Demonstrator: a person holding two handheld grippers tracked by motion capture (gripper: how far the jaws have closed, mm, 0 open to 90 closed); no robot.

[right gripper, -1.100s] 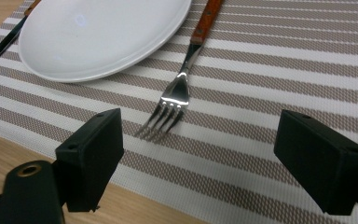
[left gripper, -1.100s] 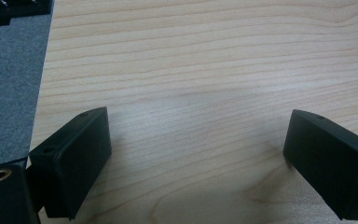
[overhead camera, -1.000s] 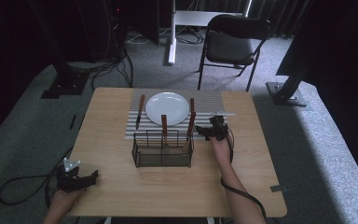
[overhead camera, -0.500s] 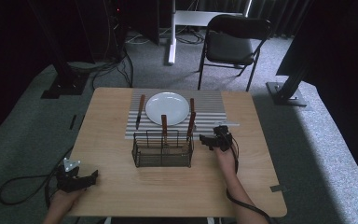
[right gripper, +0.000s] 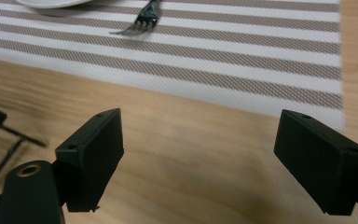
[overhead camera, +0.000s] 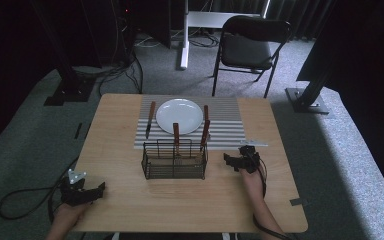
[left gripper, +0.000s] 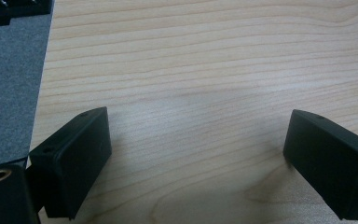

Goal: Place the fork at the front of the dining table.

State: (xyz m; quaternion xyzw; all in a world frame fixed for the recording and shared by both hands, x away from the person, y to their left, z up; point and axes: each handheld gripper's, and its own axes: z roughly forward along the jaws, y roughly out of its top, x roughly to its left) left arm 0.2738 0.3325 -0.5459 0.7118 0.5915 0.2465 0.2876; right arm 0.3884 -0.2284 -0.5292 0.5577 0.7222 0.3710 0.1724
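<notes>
Light wooden table (overhead camera: 130,210) carries a grey-and-white striped placemat (overhead camera: 225,131) at its far middle, with a round white plate (overhead camera: 179,115) on it. A brown-handled knife (overhead camera: 150,119) lies on the mat just left of the plate; a brown-handled fork (overhead camera: 206,114) lies just right of it — its tines also show at the top of the right gripper view (right gripper: 142,22). A black wire basket (overhead camera: 174,159) stands just in front of the mat, two brown-handled utensils (overhead camera: 176,135) standing upright in it. Left gripper (overhead camera: 86,192), held in the left hand (overhead camera: 69,215), sits at the near left corner of the table, well apart from the basket; its own view shows the jaws spread wide over bare wood, nothing between them. Right gripper (overhead camera: 236,162), in the right hand (overhead camera: 252,181), is just right of the basket — jaws likewise wide apart and empty, pointed at the mat's near edge.
</notes>
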